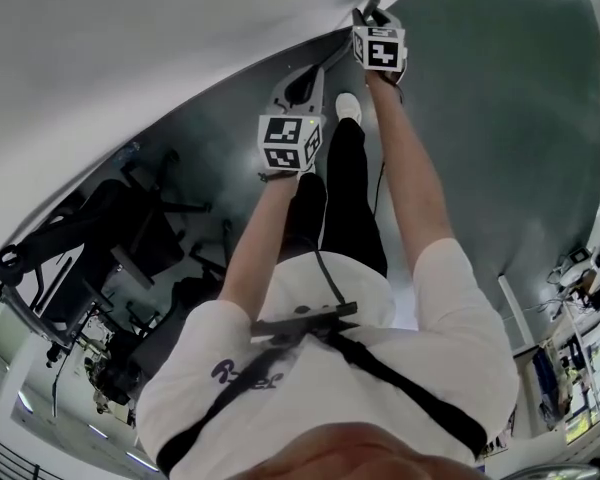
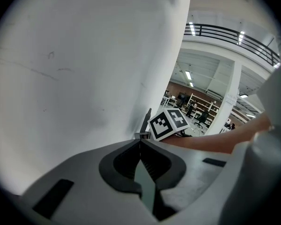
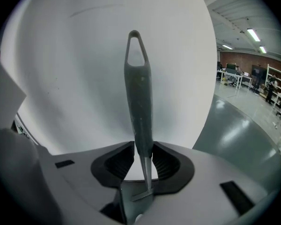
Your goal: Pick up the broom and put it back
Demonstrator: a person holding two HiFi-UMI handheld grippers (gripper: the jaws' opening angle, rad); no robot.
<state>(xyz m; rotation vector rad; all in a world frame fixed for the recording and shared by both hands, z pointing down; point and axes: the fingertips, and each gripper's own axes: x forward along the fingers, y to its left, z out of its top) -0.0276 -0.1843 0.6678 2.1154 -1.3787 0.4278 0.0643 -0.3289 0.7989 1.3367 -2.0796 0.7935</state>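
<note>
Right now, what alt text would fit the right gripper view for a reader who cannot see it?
The jaws of the right gripper are shut on a grey broom handle, its looped end pointing toward a white wall. Grey floor and distant shelving show at the right.

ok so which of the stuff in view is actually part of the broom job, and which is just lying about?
Job:
- broom handle, clamped in the jaws of the right gripper
- left gripper, jaws together

Lying about:
- office chairs
- shelving, far off
- white wall
</note>
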